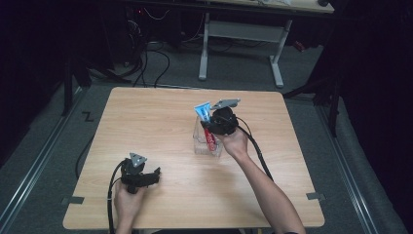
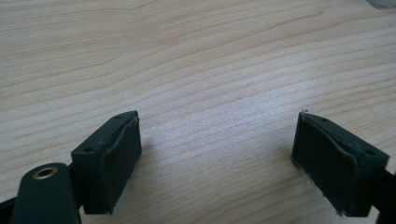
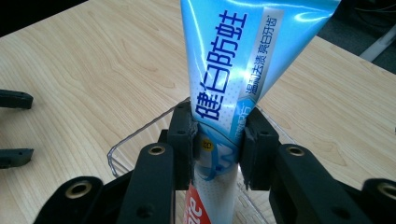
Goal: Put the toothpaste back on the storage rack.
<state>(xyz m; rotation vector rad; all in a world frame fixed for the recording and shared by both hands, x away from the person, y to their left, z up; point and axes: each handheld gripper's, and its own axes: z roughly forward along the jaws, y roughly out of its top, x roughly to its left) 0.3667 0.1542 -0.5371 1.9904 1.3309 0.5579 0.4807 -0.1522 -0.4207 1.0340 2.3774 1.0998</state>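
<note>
A blue and white toothpaste tube (image 1: 203, 111) (image 3: 233, 70) stands upright, its red lower end down inside a clear plastic box (image 1: 207, 144) (image 3: 122, 142) at the table's middle right. My right gripper (image 1: 210, 125) (image 3: 217, 135) is shut on the tube's lower middle, a pad pressed against each side. My left gripper (image 1: 155, 175) (image 2: 218, 121) rests low over the bare wood near the front left, with its jaws wide open and nothing between them. Its two jaw tips also show at the left edge of the right gripper view (image 3: 16, 127).
The wooden table (image 1: 146, 122) has bare room on the left and at the front. Behind it on the dark floor stand a white desk frame (image 1: 241, 39) and loose cables (image 1: 151, 63).
</note>
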